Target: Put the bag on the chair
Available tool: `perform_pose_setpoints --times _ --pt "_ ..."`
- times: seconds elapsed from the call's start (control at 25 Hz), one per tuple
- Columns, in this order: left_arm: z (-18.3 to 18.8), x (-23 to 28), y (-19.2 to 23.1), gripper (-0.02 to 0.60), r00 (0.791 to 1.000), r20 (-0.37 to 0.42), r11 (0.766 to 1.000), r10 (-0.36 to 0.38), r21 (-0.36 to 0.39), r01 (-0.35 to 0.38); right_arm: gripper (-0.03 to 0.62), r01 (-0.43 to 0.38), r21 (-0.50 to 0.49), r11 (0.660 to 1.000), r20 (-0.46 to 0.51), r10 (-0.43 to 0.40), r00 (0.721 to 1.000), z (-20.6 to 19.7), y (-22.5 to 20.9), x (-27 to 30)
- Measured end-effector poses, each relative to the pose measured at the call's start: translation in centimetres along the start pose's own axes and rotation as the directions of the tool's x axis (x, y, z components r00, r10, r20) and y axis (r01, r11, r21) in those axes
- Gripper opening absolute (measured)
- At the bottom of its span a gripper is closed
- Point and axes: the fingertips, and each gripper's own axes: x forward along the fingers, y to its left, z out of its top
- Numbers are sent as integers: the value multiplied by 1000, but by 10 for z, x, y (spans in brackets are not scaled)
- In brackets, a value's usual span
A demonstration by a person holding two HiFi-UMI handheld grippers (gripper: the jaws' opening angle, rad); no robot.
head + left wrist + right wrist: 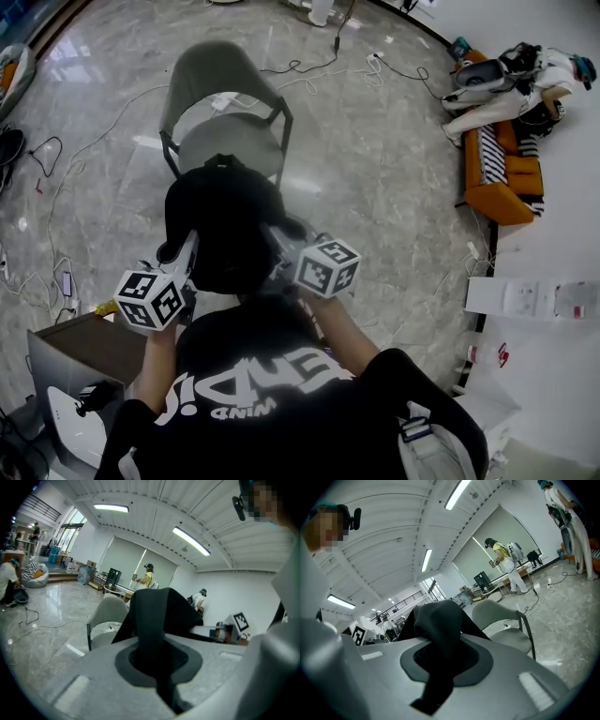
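Observation:
A black bag (225, 225) hangs in the air between my two grippers, just short of a grey chair (225, 103) with a dark frame. My left gripper (183, 258) is shut on the bag's left strap (152, 630), which runs up out of the jaws. My right gripper (281, 248) is shut on the right strap (440, 639). The chair's seat (105, 637) shows beyond the bag in the left gripper view, and the seat (511, 639) shows again to the right of the bag in the right gripper view. The bag hides the chair's front edge in the head view.
Cables (319, 56) trail over the glossy marble floor round the chair. An orange seat (502, 178) with a person on it is at the far right. A grey box (75, 352) stands at my left, white cartons (530, 300) at my right. People stand at desks (117, 590) in the distance.

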Motion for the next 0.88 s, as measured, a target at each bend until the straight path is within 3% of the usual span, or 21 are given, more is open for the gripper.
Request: perform_pose_setpoints --times 0.48,0.88 --pt "65 93 25 14 996 69 997 60 -58 -57 52 -78 -49 996 -38 76 996 81 -62 55" --pt "99 142 69 14 999 35 999 20 -50 -19 52 -32 -60 998 -28 31 999 115 -97 114"
